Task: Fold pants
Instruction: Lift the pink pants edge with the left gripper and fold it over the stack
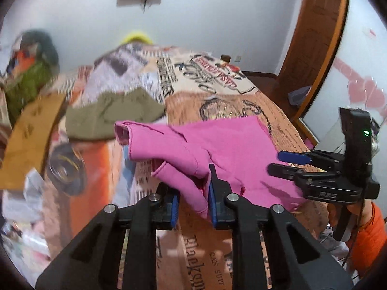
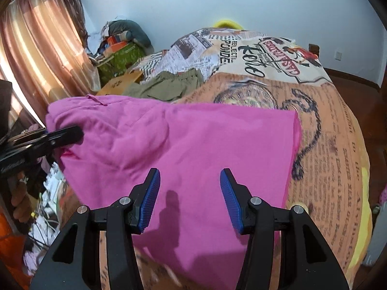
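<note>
Right, I am working with the pink pants [image 2: 193, 149], which are lying across the near part of the bed [image 2: 338, 125], spread over its newspaper-print cover. I am taking those pants as my landmark for everything else. At their left edge, my left gripper [image 1: 193, 200] is pinching a bunched fold of the pink cloth, jaws nearly together with the fabric caught between the blue pads [image 1: 212, 205], and that edge is hanging raised off the cover. My right gripper [image 2: 189, 200] is hovering over the near middle of the pants with its jaws spread and nothing between them; its shadow is falling on the cloth below. Beyond the pants, toward the far wall, an olive garment [image 2: 169, 84] is lying crumpled, well apart from my work.

I am judging that the step in hand is carrying the left edge over to make a fold. To do this well, I am aiming to keep the pinch firm on the whole bunch so no layer is slipping out, and to travel low and level across the pants rather than tugging upward, which could be dragging the whole garment along the cover. The free gripper is best placed pressing or gripping the matching near edge, so both corners are moving together and the crease is landing straight, away from the olive garment
</note>
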